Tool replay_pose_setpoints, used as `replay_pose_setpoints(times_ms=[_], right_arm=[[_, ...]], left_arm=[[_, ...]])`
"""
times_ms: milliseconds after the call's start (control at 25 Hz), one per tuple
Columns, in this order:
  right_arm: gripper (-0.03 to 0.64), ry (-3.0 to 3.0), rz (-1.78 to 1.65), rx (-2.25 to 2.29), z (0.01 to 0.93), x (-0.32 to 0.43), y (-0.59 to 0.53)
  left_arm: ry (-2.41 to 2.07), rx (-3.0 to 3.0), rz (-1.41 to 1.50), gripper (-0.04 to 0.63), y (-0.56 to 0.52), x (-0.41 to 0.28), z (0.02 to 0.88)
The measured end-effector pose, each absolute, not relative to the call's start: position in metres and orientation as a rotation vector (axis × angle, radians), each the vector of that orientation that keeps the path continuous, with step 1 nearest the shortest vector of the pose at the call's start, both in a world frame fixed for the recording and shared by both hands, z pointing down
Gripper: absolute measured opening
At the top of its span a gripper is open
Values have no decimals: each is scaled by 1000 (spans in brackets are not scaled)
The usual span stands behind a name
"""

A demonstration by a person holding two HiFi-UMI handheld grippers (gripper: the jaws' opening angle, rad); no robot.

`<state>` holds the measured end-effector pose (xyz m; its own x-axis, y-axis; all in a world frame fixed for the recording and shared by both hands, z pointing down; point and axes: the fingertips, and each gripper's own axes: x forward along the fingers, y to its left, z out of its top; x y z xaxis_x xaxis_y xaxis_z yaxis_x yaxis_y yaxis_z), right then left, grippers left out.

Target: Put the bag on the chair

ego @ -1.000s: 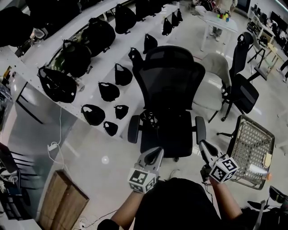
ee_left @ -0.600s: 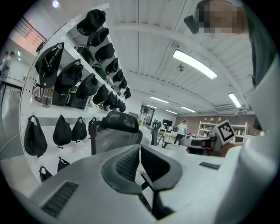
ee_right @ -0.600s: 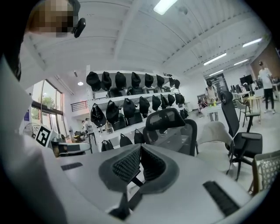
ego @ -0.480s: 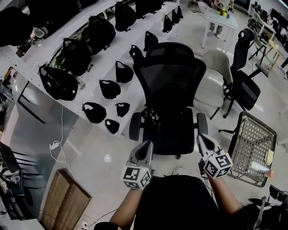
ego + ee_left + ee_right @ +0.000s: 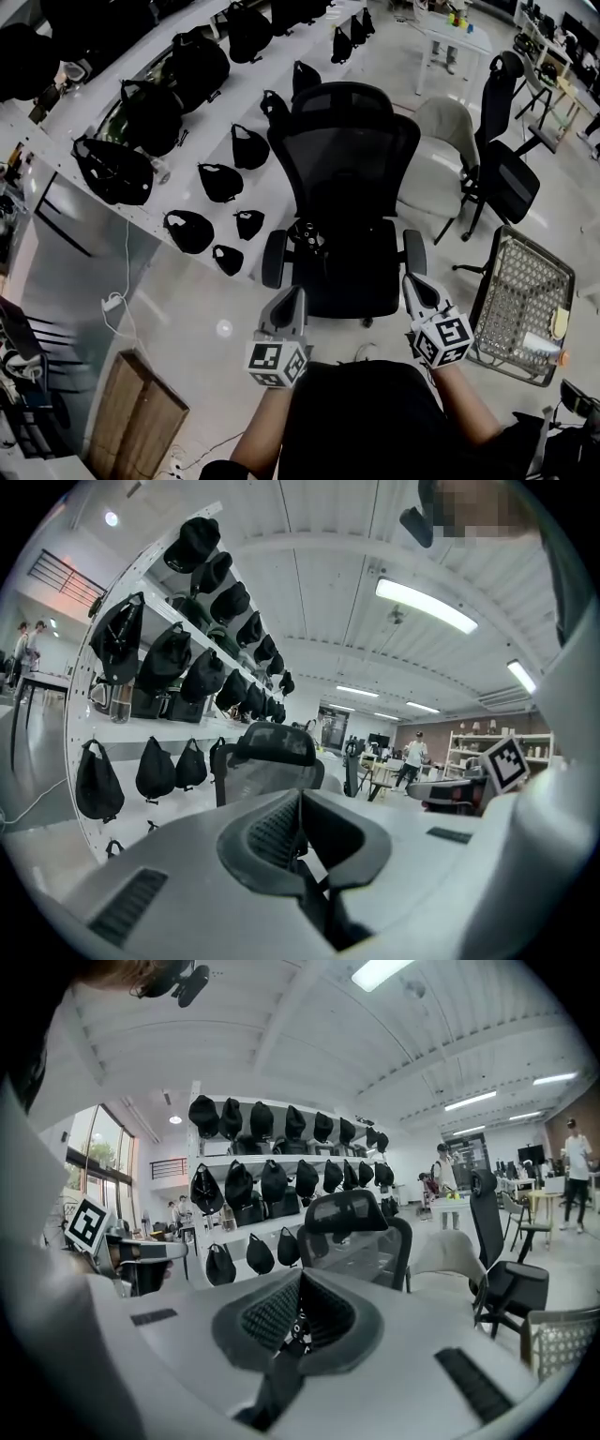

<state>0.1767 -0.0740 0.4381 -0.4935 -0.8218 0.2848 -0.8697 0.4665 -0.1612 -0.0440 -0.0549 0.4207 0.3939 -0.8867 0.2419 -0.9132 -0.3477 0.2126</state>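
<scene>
A black mesh office chair (image 5: 343,173) stands in the middle of the floor, facing me. A small dark item (image 5: 306,236) lies at the back left of its seat; I cannot tell what it is. Black bags (image 5: 114,171) of several sizes hang and sit on the white shelf wall (image 5: 202,127) to the left. My left gripper (image 5: 293,292) is shut and empty, just short of the seat's front left. My right gripper (image 5: 410,278) is also shut and empty, beside the right armrest. The chair's headrest (image 5: 272,745) shows past the left gripper (image 5: 300,794), and the chair back (image 5: 361,1232) past the right gripper (image 5: 300,1274).
A grey chair (image 5: 441,155) and another black chair (image 5: 506,183) stand right of the mesh chair. A wire basket (image 5: 523,305) lies on the floor at the right. A white table (image 5: 457,39) stands far back. A wooden board (image 5: 131,412) and a cable (image 5: 117,300) lie at the left.
Both grippers have shifted a little left and up in the head view, keeping their spacing. The right one now sits nearer the chair's armrest. Neither holds anything.
</scene>
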Motion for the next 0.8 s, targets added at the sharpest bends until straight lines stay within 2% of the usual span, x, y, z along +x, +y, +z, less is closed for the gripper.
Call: replay_pose_setpoints(times_ms=[800], right_arm=[[0,-2566,406,1413,452,192,-68]], left_arm=[[-1590,2275,209,15,-37,-29,441]])
